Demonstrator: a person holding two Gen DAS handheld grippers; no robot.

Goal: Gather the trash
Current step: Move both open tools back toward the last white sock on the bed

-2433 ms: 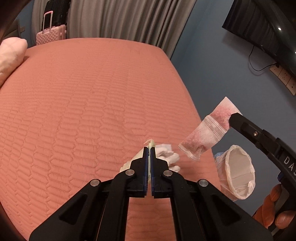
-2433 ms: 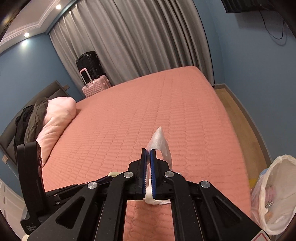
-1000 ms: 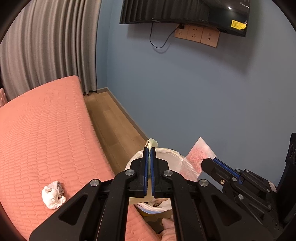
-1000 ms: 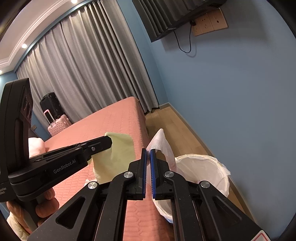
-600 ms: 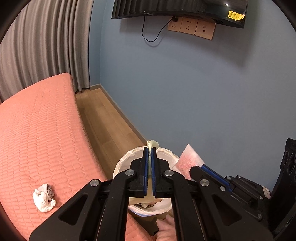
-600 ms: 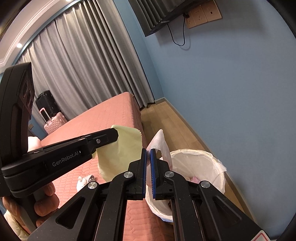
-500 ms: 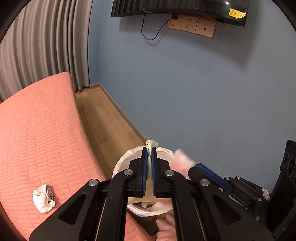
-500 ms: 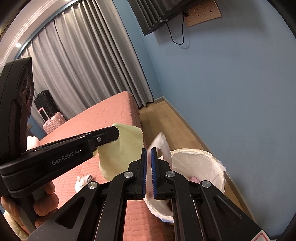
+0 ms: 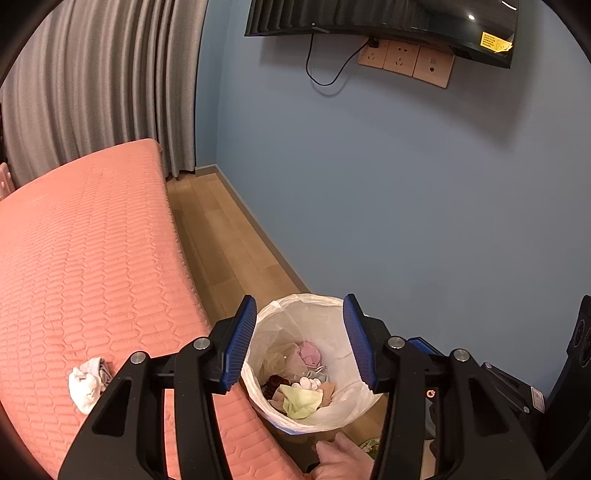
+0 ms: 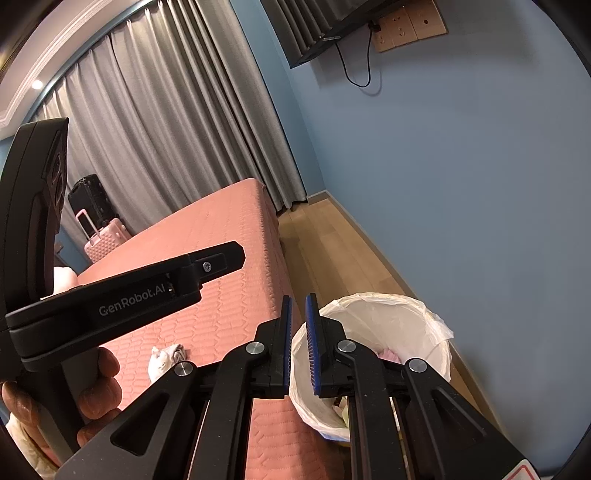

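Your left gripper [image 9: 299, 339] jaws have just been opening, wide and empty, over one lined trash bin [image 9: 275, 314]. Your right gripper [image 10: 298, 343] jaws stand narrow, holding nothing. One crumpled tissue [image 9: 86, 384] lies on the bed [image 9: 92, 240].

We hold the left gripper [image 9: 300, 339], just opened and empty, above the lined bin [image 9: 317, 413]. A yellow-green scrap [image 9: 301, 400] lies inside the bin. A crumpled tissue [image 9: 86, 384] sits on the bed [image 9: 81, 258] left of the bin.

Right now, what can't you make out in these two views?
- Bin contents: in the right wrist view the right claw covers most of the trash bin.
- Bin base: in the left wrist view the liner and the left claw hide it.
- TV: cut by the top edge in both views.
- Crumpled tissue on the bed: too small to tell whether it is paper or cloth.
- Yellow sticker on the TV: unreadable.
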